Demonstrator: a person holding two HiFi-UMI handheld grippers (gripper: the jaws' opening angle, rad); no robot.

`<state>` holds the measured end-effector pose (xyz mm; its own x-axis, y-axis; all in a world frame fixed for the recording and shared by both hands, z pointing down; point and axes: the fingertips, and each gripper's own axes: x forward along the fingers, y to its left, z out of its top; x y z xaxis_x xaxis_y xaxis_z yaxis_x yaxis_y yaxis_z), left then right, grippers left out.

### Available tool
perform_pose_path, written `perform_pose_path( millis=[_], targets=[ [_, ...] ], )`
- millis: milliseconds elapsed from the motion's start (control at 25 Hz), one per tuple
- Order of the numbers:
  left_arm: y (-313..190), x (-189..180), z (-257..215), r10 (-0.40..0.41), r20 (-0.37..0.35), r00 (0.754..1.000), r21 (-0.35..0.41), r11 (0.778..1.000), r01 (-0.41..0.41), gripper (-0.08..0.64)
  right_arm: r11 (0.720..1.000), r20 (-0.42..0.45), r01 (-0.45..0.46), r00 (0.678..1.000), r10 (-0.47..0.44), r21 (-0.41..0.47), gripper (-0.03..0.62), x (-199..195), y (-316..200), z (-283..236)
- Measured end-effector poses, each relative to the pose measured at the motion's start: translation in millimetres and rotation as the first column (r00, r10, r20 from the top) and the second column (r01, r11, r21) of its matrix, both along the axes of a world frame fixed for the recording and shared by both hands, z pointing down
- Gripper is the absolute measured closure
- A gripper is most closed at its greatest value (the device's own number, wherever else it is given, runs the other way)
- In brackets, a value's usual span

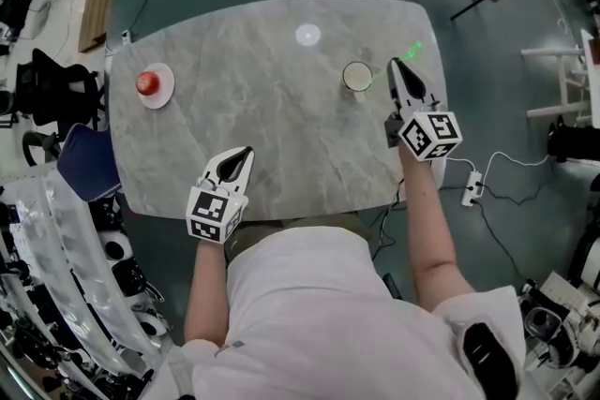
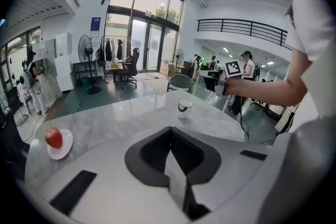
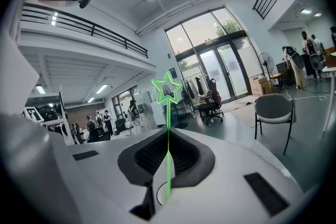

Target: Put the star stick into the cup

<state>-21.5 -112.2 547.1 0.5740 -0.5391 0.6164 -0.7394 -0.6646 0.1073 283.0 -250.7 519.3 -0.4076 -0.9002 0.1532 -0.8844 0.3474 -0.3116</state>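
One thin green star stick (image 3: 168, 113) stood clamped upright in our right gripper's (image 1: 398, 72) jaws, outlined star uppermost, near the cup (image 1: 357, 76) on the counter (image 1: 281, 108). We judged it light, slender and bendable, best gripped low on the shaft. Our left gripper's (image 1: 244, 155) jaws were pressed together, empty.

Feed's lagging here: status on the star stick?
Right hand-held gripper shut on star stick, beside cup. Left hand-held gripper shut, empty. Nothing blocks cup.
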Motion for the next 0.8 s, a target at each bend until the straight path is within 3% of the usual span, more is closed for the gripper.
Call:
perform_pose_path(
  millis=[400,800],
  targets=[
    [16.7,-13.9,16.4,-0.074,0.076,0.994,-0.056,0.995,0.079,0.557,0.994,-0.002,0.073,0.997,-0.073,-0.078,0.577,-9.4,-28.6,50.1],
    [26.6,-24.3,23.6,-0.121,0.093,0.988,-0.075,0.989,0.128,0.557,0.984,-0.003,0.1,0.995,-0.102,-0.146,0.577,-18.6,-29.6,89.3]
  ],
)
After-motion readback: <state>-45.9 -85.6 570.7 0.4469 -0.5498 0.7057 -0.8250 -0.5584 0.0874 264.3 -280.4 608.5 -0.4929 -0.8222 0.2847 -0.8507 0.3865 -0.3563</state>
